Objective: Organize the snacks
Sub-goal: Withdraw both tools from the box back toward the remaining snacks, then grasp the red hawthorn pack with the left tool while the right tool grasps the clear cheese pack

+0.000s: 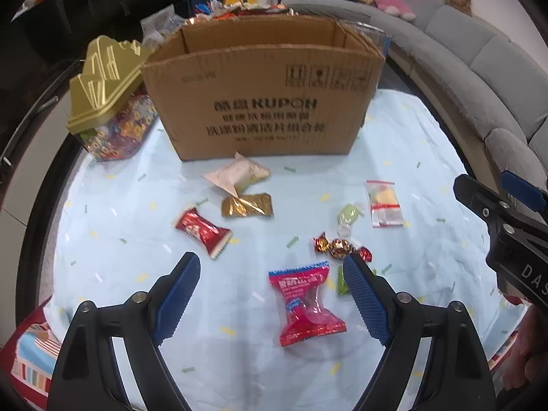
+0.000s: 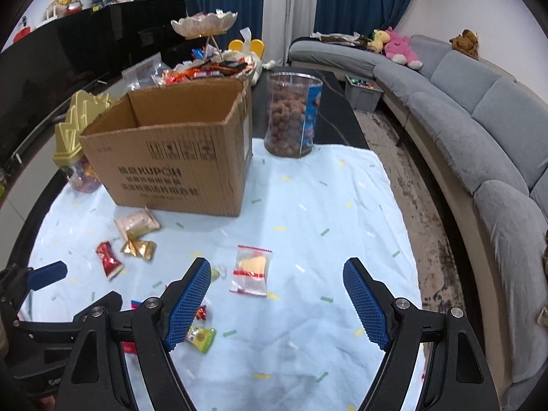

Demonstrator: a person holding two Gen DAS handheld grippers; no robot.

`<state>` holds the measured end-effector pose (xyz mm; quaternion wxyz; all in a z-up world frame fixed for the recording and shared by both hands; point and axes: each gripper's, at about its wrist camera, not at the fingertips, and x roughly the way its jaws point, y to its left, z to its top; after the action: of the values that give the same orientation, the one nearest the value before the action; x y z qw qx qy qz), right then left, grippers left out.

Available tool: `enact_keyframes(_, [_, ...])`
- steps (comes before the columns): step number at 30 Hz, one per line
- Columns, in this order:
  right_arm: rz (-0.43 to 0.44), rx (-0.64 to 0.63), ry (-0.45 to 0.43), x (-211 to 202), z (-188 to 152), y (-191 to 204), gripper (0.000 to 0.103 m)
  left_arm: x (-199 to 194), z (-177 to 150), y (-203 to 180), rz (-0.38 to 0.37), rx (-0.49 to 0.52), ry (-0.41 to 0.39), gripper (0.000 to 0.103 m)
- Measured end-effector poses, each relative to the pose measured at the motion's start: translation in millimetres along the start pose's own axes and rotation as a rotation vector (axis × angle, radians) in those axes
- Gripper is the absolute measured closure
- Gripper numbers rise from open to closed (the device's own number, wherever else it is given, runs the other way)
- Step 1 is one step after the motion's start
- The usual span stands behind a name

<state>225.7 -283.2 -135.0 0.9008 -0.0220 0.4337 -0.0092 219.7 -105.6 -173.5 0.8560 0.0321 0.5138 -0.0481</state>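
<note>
Loose snacks lie on a pale blue cloth before an open cardboard box. My left gripper hangs open above a pink-red packet, not touching it. Farther off lie a red candy pack, a gold bar, a cream pastry packet, a foil-wrapped ball candy and a small green candy. My right gripper is open just above a clear packet with a yellow cake. A green sweet sits by its left finger.
A gold-lidded candy jar stands left of the box. A clear tub of brown balls stands to the box's right. A heaped snack tray sits behind. A grey sofa curves along the right.
</note>
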Motion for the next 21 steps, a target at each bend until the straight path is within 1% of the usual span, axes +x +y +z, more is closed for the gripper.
enact_keyframes(6, [0.0,0.005,0.07,20.0,-2.4,-3.1,0.023,16.0,-6.6,-4.6,-0.015,-0.004,0.054,0.018])
enact_keyframes(14, [0.016,-0.007,0.152,49.6,-2.8,1.2,0.023,35.5,-10.3,-6.0,-0.012,-0.011,0.11,0.02])
enact_keyframes(17, [0.027,-0.002,0.204,64.0,-0.6,2.4,0.023,43.2,-10.8,-8.7,-0.003,-0.009,0.144,0.022])
enact_keyframes(21, [0.039,0.022,0.281,84.2,2.5,0.0,0.023,48.8,-10.5,-12.6,0.0,0.002,0.17,0.025])
